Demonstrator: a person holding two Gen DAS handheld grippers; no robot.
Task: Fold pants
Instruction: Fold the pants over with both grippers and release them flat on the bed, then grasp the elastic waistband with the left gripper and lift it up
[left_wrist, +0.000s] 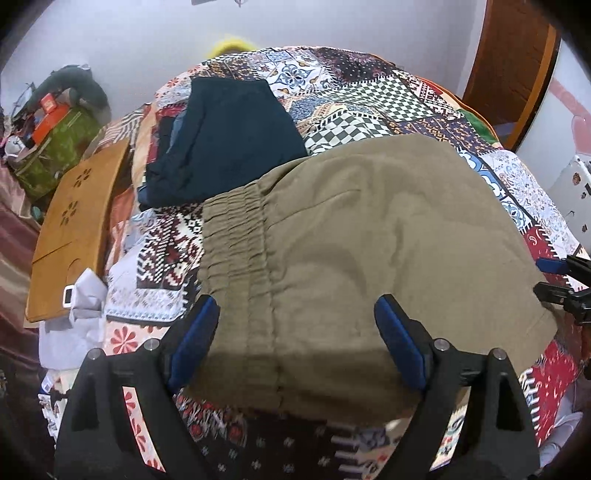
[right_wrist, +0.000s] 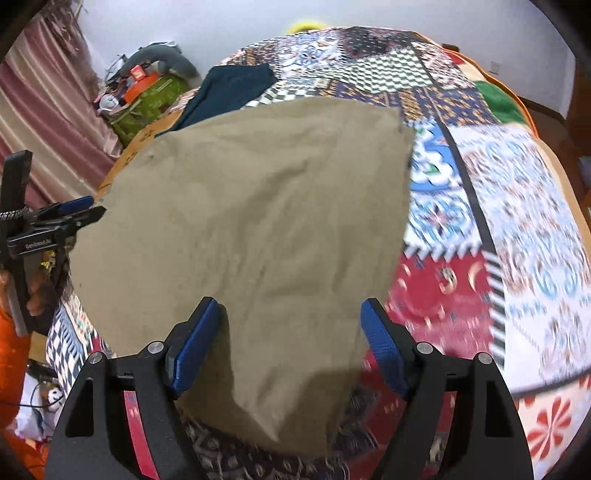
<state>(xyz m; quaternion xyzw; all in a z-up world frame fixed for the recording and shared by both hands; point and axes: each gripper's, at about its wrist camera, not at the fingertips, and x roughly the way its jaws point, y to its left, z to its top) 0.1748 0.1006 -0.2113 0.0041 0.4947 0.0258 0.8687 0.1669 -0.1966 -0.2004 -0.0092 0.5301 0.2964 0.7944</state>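
I work over a bed (left_wrist: 369, 96) spread with a patchwork quilt of many prints, checks, paisleys and red flowered squares; behind it stands a pale lilac wall (left_wrist: 147, 44), with a brown wooden door (left_wrist: 517, 62) to one side and striped pink curtains (right_wrist: 44, 110) to the other; a wooden board (left_wrist: 77, 229) with two flower cut-outs leans at the bed's edge, and past it a green patterned bundle (left_wrist: 55, 147) carries an orange box and clutter too small to name. I count one pair of khaki pants (left_wrist: 369, 229), lying folded flat on the quilt with the gathered elastic waistband toward the board side; one dark navy garment (left_wrist: 229, 136) sits folded just beyond them, its corner touching the waistband's far end. Two claws are here; my left claw (left_wrist: 295, 347) is spread wide above the near edge of the pants, blue pads (left_wrist: 195, 339) standing clear of the cloth, nothing pinched; my right claw (right_wrist: 291, 347) is likewise spread over the other near corner of the pants, gripping nothing; each claw shows at the edge of the other's view.
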